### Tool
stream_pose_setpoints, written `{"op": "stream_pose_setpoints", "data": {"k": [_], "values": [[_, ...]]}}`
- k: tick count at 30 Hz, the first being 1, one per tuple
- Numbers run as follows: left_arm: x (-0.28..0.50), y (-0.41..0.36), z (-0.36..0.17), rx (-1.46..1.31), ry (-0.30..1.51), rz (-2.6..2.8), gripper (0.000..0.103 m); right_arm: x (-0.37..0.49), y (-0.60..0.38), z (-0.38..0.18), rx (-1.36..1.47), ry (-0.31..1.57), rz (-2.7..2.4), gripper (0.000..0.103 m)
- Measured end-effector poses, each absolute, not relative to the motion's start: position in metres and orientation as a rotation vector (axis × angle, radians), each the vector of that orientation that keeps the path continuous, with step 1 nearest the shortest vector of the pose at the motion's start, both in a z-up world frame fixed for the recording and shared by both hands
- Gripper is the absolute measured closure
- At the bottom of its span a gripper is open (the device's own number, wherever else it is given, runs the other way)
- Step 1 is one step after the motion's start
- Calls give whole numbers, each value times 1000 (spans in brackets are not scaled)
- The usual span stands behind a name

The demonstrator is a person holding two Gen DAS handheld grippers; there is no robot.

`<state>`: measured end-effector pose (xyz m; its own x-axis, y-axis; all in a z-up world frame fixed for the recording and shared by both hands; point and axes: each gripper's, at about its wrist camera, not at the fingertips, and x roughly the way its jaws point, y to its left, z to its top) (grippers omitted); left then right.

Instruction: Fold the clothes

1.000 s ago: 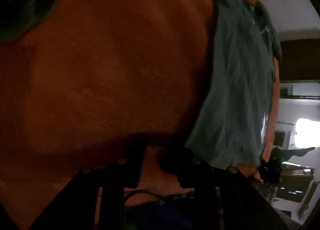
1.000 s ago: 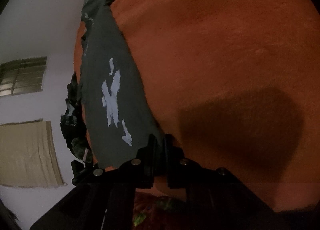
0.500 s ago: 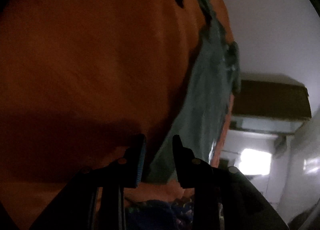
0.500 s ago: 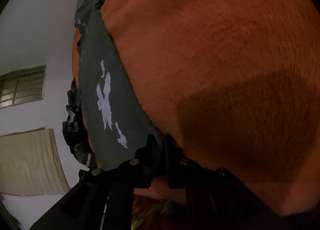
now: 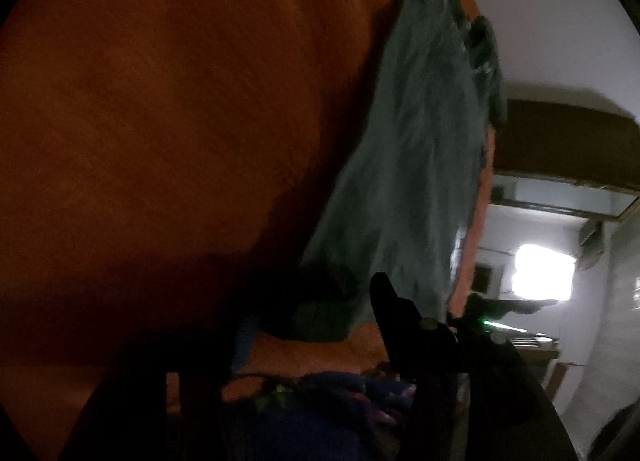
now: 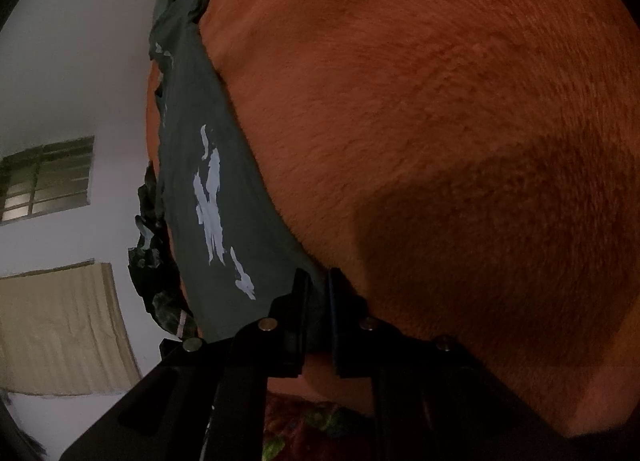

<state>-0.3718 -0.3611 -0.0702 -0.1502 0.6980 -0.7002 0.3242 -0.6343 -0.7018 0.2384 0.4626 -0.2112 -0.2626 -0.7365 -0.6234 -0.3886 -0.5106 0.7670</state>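
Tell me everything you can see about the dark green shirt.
The dark green shirt is soft knit fabric with a cracked pale print, lying as a long strip on the orange blanket. The right claw is shut on its near edge. The left claw has just been opening, and the cloth between its fingers now looks loose.

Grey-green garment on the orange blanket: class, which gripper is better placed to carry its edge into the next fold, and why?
Probably the right gripper: it is shut on the grey-green garment at its near edge. The left gripper has just been opening; the cloth's corner lies loose between its spread jaws, so it must regrip first.
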Motion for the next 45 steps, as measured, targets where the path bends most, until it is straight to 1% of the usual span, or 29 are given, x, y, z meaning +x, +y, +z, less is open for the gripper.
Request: {"op": "stream_pose_setpoints", "data": {"k": [4, 7, 8, 9, 10, 11, 12, 13, 15, 18, 20, 22, 26, 30, 31, 32, 34, 35, 36, 41, 43, 45], "values": [[-370, -362, -71, -1858, -1183, 1830, 42, 239, 463, -213, 1706, -1391, -1835, 96], [-366, -364, -70, -1845, -1187, 1867, 42, 239, 463, -213, 1706, -1387, -1837, 96], [-364, -364, -70, -1840, -1182, 1885, 47, 239, 463, -213, 1704, -1389, -1836, 96], [-362, -365, -70, -1835, -1178, 1903, 55, 239, 463, -214, 1703, -1391, -1836, 96], [-360, -364, -70, -1834, -1173, 1922, 69, 239, 464, -214, 1700, -1394, -1836, 96], [-359, -363, -71, -1840, -1169, 1941, 74, 239, 464, -215, 1697, -1396, -1835, 96], [-359, -363, -72, -1842, -1181, 1949, 76, 239, 464, -214, 1696, -1397, -1835, 96], [-358, -366, -73, -1838, -1220, 1938, 81, 240, 464, -214, 1694, -1398, -1834, 96], [-357, -372, -75, -1827, -1299, 1916, 85, 240, 465, -214, 1693, -1398, -1833, 96], [-361, -372, -81, -1876, -1336, 1827, 86, 239, 466, -214, 1692, -1402, -1829, 94], [-364, -371, -85, -1919, -1345, 1757, 84, 240, 466, -214, 1690, -1403, -1828, 94], [-368, -368, -89, -1952, -1344, 1700, 78, 240, 466, -216, 1686, -1414, -1820, 94], [-371, -358, -88, -1940, -1289, 1697, 67, 240, 468, -218, 1678, -1433, -1804, 94], [-368, -362, -93, -1909, -1381, 1683, 66, 239, 468, -220, 1675, -1442, -1797, 94], [-367, -363, -92, -1896, -1405, 1695, 66, 239, 468, -220, 1674, -1441, -1798, 94], [-366, -365, -89, -1890, -1393, 1740, 76, 239, 468, -220, 1674, -1441, -1799, 94], [-366, -364, -76, -1910, -1249, 1884, 93, 239, 468, -220, 1673, -1440, -1800, 94], [-366, -363, -70, -1916, -1179, 1931, 95, 239, 468, -220, 1672, -1441, -1800, 94], [-366, -364, -67, -1912, -1151, 1951, 97, 239, 468, -220, 1672, -1441, -1800, 94], [-367, -367, -58, -2004, -1058, 2029, 97, 239, 469, -221, 1670, -1442, -1802, 94], [-366, -370, -60, -2014, -1054, 2042, 98, 239, 470, -221, 1670, -1441, -1802, 94], [-365, -373, -67, -2001, -1087, 2005, 97, 239, 470, -221, 1669, -1442, -1802, 94]]}}
